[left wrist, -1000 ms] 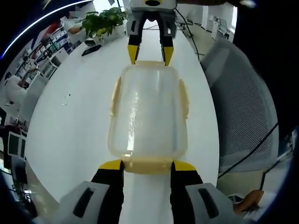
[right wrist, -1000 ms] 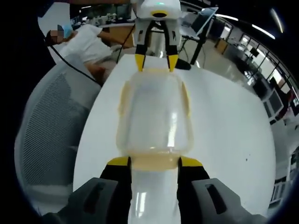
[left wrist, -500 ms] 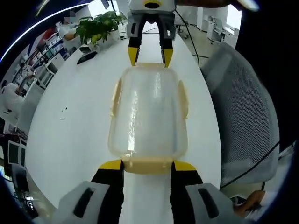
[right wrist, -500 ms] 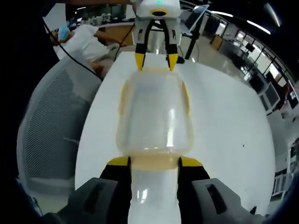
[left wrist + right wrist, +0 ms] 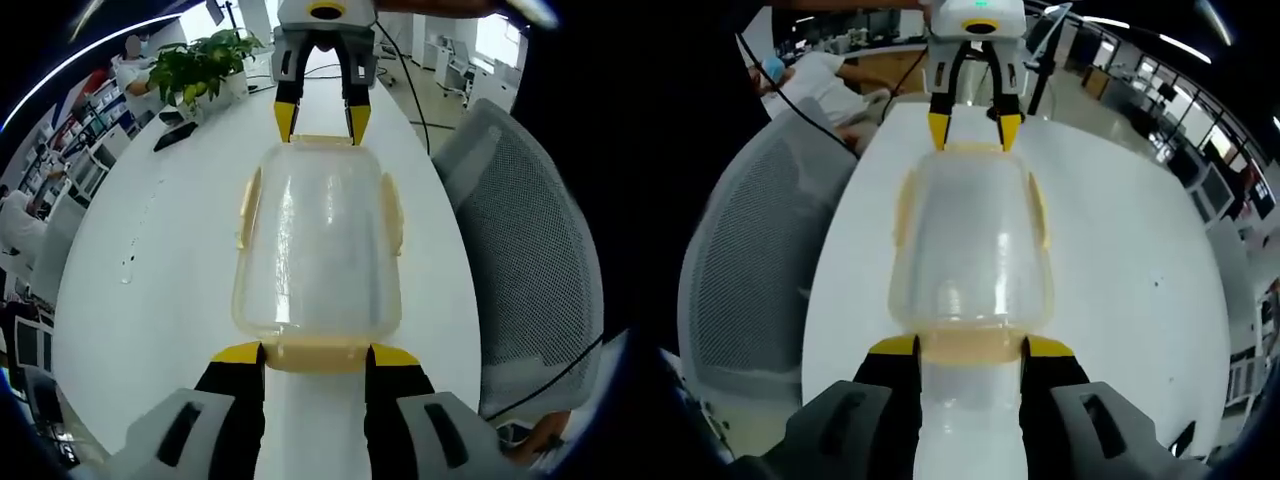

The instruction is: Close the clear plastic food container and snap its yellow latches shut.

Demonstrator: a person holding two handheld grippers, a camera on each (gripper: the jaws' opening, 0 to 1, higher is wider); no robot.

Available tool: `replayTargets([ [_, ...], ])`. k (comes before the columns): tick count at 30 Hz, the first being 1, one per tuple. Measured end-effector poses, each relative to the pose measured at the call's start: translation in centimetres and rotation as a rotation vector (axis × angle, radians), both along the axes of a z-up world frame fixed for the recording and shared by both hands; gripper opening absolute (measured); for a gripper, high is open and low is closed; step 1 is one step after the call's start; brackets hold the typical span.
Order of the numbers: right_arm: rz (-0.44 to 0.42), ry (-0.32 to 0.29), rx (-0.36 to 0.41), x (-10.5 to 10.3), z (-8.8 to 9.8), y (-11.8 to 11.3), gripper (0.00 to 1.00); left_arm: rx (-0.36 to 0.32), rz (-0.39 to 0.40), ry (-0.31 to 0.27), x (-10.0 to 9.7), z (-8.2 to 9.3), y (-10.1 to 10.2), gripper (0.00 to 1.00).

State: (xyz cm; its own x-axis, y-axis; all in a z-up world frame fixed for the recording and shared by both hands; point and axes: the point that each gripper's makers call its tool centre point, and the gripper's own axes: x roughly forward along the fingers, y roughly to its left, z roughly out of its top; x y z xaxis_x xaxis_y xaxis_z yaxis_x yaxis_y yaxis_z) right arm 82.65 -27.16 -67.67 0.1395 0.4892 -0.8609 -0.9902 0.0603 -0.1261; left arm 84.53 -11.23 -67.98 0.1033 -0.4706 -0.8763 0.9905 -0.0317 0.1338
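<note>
The clear plastic food container [image 5: 315,240] is closed, its lid on, and hangs lengthwise between my two grippers over the white table [image 5: 150,250]. My left gripper [image 5: 317,353] is shut on the yellow end latch [image 5: 317,357] nearest it. My right gripper [image 5: 318,120] holds the far end. Both yellow side latches [image 5: 248,205] [image 5: 392,210] lie flat against the walls. In the right gripper view the same container [image 5: 970,240] runs from my right gripper [image 5: 970,347], shut on its end latch [image 5: 970,350], to my left gripper [image 5: 973,130].
A grey mesh office chair [image 5: 530,230] stands close along one table edge, also seen as the chair [image 5: 750,260]. A potted plant [image 5: 200,65] and a dark flat object sit at the table's far end. A person in white [image 5: 830,75] sits beyond the chair.
The room behind has shifted in both views while the container keeps its place between the jaws, so both hands moved together with it. Neither grip has changed.
</note>
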Motion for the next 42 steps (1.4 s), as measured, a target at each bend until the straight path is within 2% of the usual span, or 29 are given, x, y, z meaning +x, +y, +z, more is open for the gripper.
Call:
replayTargets([
  [15,-0.025,0.02,-0.024,0.1,-0.8,-3.4,0.34,-0.019,-0.027,0.015,0.4,-0.8,-3.4,0.32],
  [42,-0.031,0.084,-0.09,0.7,-3.3,-7.6,0.35,-0.037,-0.026,0.068,0.7,-2.8,-7.6,0.33],
])
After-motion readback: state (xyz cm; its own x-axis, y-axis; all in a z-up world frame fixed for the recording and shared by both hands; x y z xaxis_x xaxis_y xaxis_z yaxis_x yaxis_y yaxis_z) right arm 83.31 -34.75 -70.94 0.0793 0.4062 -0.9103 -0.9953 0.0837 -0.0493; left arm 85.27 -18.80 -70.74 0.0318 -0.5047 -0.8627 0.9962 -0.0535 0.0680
